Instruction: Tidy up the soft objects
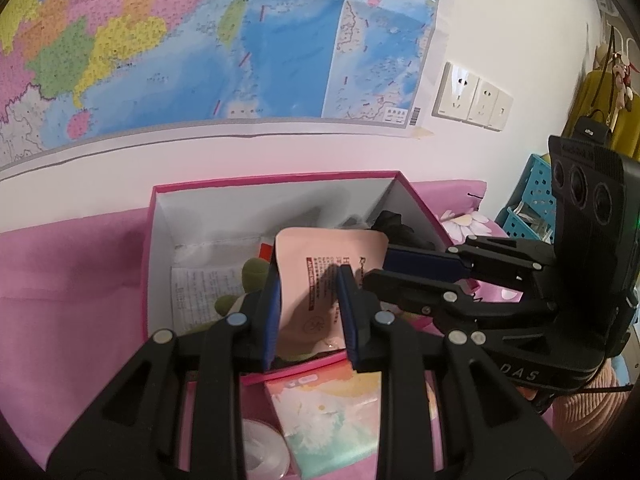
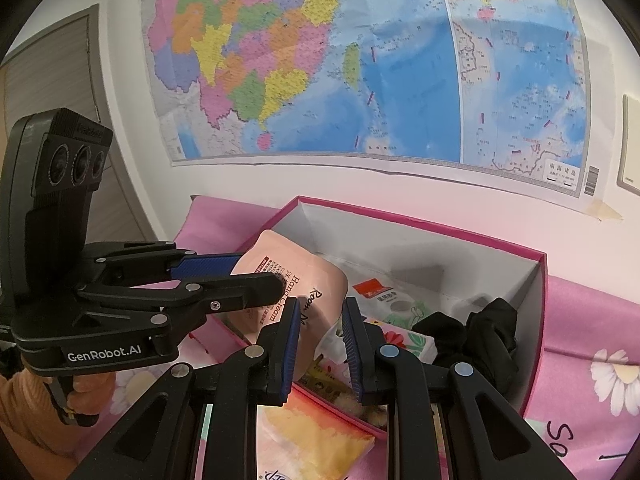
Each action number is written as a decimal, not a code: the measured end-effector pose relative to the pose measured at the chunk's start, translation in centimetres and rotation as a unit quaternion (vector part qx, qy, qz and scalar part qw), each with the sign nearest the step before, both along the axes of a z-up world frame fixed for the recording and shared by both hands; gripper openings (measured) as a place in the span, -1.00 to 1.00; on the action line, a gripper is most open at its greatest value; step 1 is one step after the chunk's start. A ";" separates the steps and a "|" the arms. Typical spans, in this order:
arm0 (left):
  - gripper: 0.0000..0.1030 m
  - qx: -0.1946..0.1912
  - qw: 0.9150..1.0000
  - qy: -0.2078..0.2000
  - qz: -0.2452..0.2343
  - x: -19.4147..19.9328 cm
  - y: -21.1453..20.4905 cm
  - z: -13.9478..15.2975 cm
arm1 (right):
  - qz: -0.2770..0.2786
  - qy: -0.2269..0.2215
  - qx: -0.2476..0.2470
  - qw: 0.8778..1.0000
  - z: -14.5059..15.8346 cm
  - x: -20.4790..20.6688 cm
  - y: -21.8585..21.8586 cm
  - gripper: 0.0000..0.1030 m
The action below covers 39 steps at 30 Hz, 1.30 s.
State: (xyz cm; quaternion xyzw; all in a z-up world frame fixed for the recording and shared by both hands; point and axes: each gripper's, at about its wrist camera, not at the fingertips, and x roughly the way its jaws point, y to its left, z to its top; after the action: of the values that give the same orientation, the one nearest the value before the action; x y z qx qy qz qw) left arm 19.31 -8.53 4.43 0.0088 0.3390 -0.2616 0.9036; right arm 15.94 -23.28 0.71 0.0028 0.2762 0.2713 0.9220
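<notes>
I see the wall map [image 1: 224,40] filling the top of both views, and below it a pink floral cloth [image 2: 580,320] spread over the surface. On that cloth sits the open pink box [image 1: 152,248], white inside, its long axis running left to right along the wall. Above the box's near side hangs the pink hand-cream pouch [image 1: 320,276], a flat packet stood on edge and tilted, its long axis running from my left gripper toward my right one, with the printed lettering turned sideways. My left gripper [image 1: 310,312] is narrowed onto the pouch's lower end, and my right gripper [image 2: 322,344] is pinched on its other end; from the right wrist view I think both pads touch, though the pouch's fold hides the far one. Inside the box I see black fabric [image 2: 480,336] bunched at the right end, a floral tissue pack [image 2: 404,338] beside it, a white leaflet [image 1: 200,292] on the floor at the left, and a green plush toy [image 1: 254,276] directly under the pouch, crowding the spot beneath it. Outside, against the box's near wall, lies 1 pastel wipes packet [image 1: 332,416], with a small clear round lid [image 1: 264,448] to its left.
</notes>
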 end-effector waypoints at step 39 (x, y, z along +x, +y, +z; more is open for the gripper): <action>-0.44 0.006 1.000 0.023 0.003 1.3 -0.9 -0.6 | -0.013 0.013 0.009 1.000 -0.5 1.5 -0.8 -0.59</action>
State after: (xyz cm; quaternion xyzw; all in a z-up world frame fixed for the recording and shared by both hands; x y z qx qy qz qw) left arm 20.59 -9.44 3.83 0.0073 0.3608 -0.2567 0.8966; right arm 17.40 -24.04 0.16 0.0180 0.2857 0.2616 0.9217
